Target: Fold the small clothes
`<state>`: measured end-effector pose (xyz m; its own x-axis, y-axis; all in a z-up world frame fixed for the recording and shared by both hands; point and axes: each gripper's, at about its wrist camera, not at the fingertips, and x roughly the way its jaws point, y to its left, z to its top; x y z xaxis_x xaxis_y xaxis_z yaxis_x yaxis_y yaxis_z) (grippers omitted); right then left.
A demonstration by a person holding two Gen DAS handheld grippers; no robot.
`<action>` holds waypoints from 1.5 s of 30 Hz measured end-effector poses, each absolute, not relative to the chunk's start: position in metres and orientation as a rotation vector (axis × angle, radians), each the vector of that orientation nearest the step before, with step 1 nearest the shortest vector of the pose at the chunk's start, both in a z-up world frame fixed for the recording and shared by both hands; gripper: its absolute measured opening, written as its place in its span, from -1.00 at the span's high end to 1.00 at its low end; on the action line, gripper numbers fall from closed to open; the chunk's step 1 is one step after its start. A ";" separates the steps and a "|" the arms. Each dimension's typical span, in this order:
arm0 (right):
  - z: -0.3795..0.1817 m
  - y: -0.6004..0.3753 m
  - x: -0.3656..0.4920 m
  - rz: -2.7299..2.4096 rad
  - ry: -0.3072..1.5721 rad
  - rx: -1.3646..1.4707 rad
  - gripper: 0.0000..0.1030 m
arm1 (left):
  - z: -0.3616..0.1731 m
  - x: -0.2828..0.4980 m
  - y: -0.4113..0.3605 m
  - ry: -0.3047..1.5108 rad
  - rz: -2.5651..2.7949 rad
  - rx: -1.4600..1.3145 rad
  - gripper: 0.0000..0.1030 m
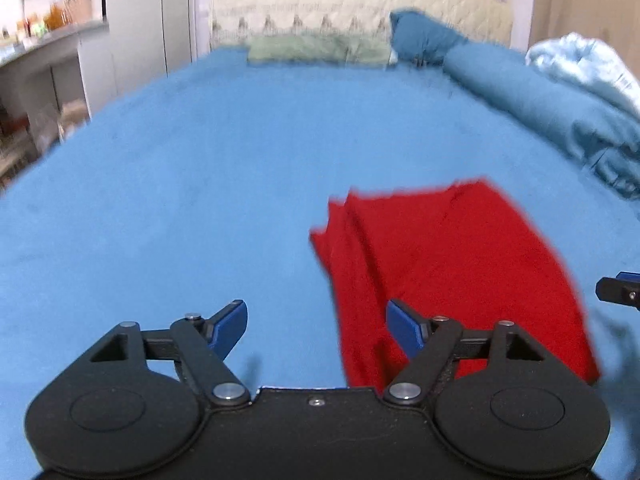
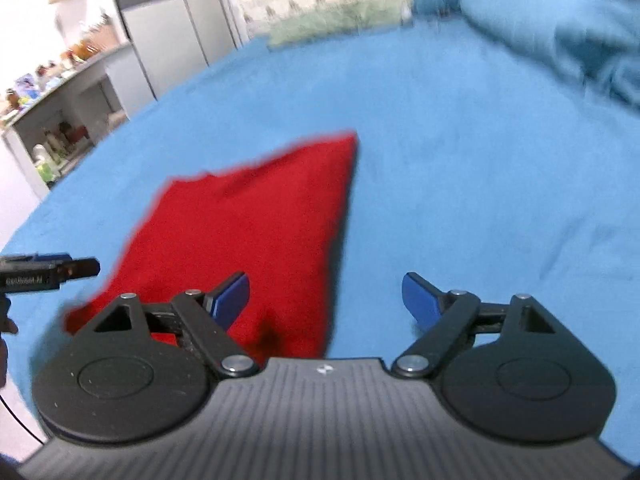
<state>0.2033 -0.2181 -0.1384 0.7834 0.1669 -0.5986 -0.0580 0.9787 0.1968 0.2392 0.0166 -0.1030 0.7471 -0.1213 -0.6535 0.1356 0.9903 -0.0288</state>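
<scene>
A wide blue bed lies open and flat ahead and to the left. A red cloth lies flat on it at the right. A rumpled blue duvet banks up along the right edge. Pillows and a headboard close the far end. Shelves stand past the left edge.

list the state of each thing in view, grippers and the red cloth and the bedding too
left gripper: jaws open, nothing between them
right gripper: jaws open, nothing between them
red fabric garment: lying on the bed, partly folded, held by neither gripper
blue bed sheet: spread flat
blue quilt: bunched up along the far right side of the bed
green pillow: lying at the headboard
</scene>
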 end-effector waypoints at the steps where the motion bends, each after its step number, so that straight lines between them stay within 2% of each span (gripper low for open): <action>1: -0.123 -0.216 0.191 0.122 0.638 0.167 -0.94 | -0.085 0.229 0.015 0.695 -0.142 0.023 -0.63; 2: -0.103 -0.213 0.176 0.120 0.621 0.169 -0.97 | -0.067 0.216 0.014 0.669 -0.146 0.025 -0.68; 4: -0.071 -0.208 0.151 0.107 0.600 0.168 -1.00 | -0.034 0.188 0.010 0.618 -0.135 0.027 -1.00; 8: -0.014 -0.190 0.097 0.014 0.569 0.138 -1.00 | 0.013 0.133 0.003 0.572 -0.104 0.023 -1.00; 13: 0.016 -0.172 0.041 -0.067 0.595 0.113 -1.00 | 0.030 0.077 -0.004 0.582 -0.064 0.060 -1.00; 20: 0.010 -0.148 -0.011 -0.135 0.669 0.017 -1.00 | 0.022 0.033 0.004 0.646 -0.058 0.061 -1.00; 26: -0.004 -0.144 -0.032 -0.164 0.697 0.059 -1.00 | 0.012 0.011 -0.001 0.666 -0.078 0.066 -1.00; 45: -0.003 -0.126 -0.048 -0.172 0.713 0.023 -1.00 | 0.011 -0.007 -0.006 0.640 -0.071 0.091 -1.00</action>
